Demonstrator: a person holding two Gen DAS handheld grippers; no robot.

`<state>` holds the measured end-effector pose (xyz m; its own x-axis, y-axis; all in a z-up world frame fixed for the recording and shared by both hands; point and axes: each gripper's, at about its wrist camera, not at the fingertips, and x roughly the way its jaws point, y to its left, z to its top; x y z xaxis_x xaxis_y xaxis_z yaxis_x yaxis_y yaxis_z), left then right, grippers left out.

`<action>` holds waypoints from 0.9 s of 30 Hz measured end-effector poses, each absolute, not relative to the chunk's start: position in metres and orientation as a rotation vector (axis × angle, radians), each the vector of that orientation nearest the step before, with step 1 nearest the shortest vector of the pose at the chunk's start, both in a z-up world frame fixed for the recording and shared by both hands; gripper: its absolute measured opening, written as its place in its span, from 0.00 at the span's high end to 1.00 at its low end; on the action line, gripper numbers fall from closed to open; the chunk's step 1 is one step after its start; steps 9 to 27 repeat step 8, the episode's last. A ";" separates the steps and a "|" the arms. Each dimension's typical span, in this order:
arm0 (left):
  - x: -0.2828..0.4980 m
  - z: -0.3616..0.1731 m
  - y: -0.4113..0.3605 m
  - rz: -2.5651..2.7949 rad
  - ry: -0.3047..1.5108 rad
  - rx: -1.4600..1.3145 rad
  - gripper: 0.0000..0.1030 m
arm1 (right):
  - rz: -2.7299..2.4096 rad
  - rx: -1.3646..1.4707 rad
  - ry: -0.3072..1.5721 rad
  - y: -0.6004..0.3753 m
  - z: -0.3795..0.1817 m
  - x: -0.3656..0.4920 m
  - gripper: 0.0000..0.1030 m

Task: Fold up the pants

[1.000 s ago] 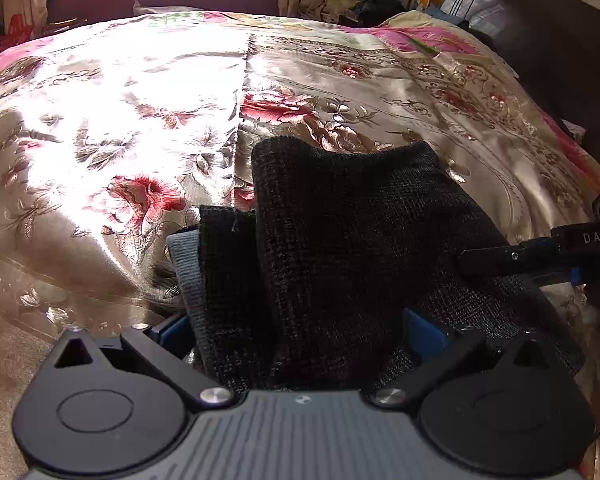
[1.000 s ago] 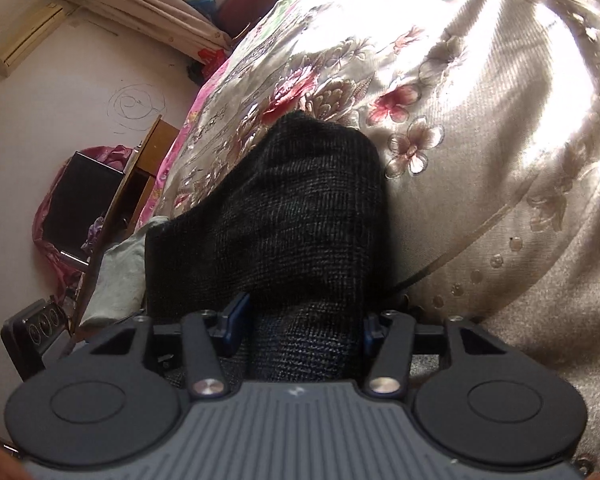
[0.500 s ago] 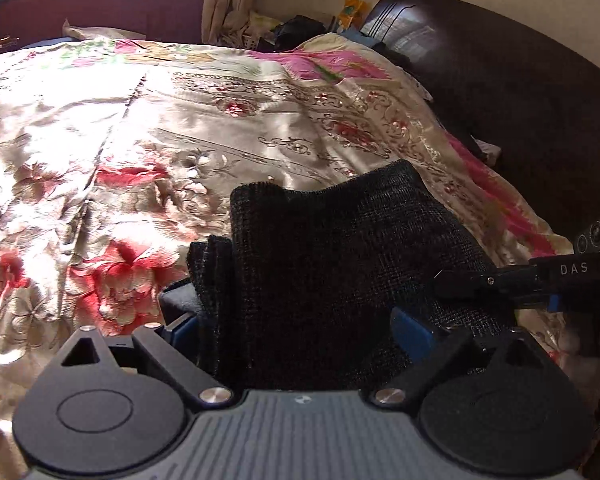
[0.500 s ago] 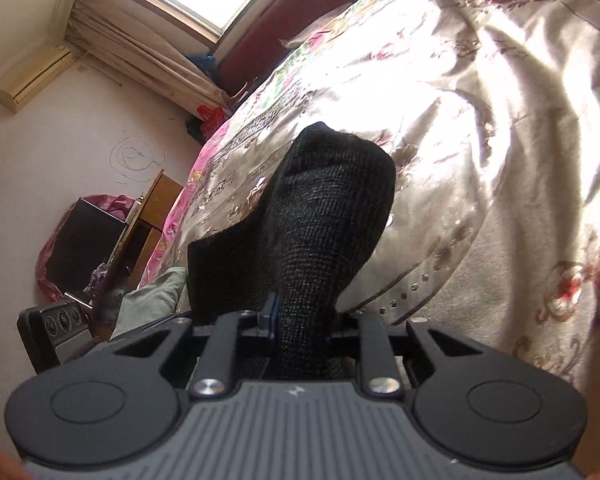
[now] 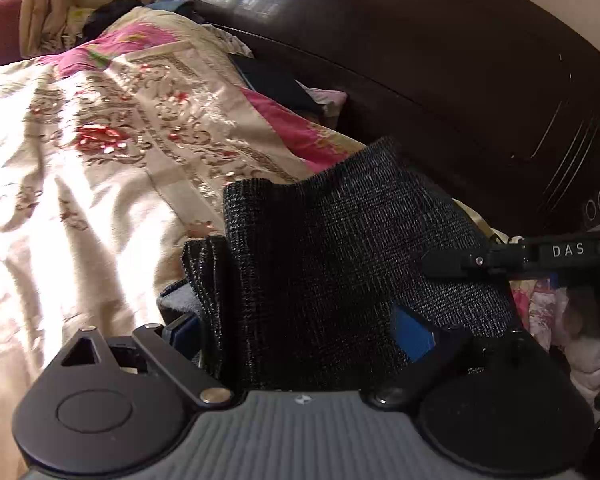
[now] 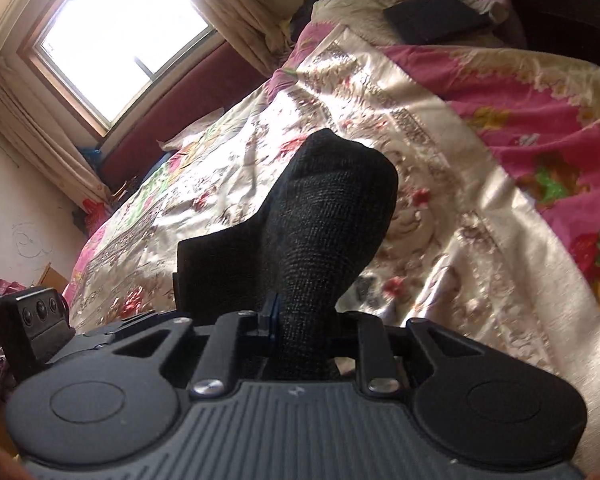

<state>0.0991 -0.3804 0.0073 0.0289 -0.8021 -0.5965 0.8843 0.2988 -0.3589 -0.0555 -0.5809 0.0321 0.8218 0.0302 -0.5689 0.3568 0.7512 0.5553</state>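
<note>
Since soft and floppy, best held at edges: pants point(image 5: 340, 280) pinched by right tongs point(image 6: 296, 320); left tongs point(image 5: 296, 332) spread around them.

A bed point(image 5: 80, 208) carries everything here, spread with a shiny cream cover point(image 6: 440, 208) patterned with red flowers and edged with a pink floral border. At its far end, near the dark wooden headboard point(image 5: 440, 80), a flat dark blue thing point(image 5: 272, 80) lies on the cover, and further left a heap of dark clothing point(image 5: 112, 10) sits by the curtain. The dark knit pants point(image 5: 340, 260) rise from the near side; whether their lower part rests on the cover cannot be told.
</note>
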 end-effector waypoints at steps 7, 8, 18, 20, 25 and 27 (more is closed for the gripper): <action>0.062 -0.020 -0.481 -1.279 0.823 0.326 0.00 | -0.469 0.605 0.670 -0.662 0.015 -0.080 0.67; 0.056 -0.024 -0.479 -1.265 0.814 0.362 0.00 | -0.507 0.587 0.687 -0.663 0.010 -0.082 0.65; 0.056 -0.024 -0.479 -1.265 0.814 0.362 0.00 | -0.507 0.587 0.687 -0.663 0.010 -0.082 0.65; 0.056 -0.024 -0.479 -1.265 0.814 0.362 0.00 | -0.507 0.587 0.687 -0.663 0.010 -0.082 0.65; 0.056 -0.024 -0.479 -1.265 0.814 0.362 0.00 | -0.507 0.587 0.687 -0.663 0.010 -0.082 0.65; 0.056 -0.024 -0.479 -1.265 0.814 0.362 0.00 | -0.507 0.587 0.687 -0.663 0.010 -0.082 0.65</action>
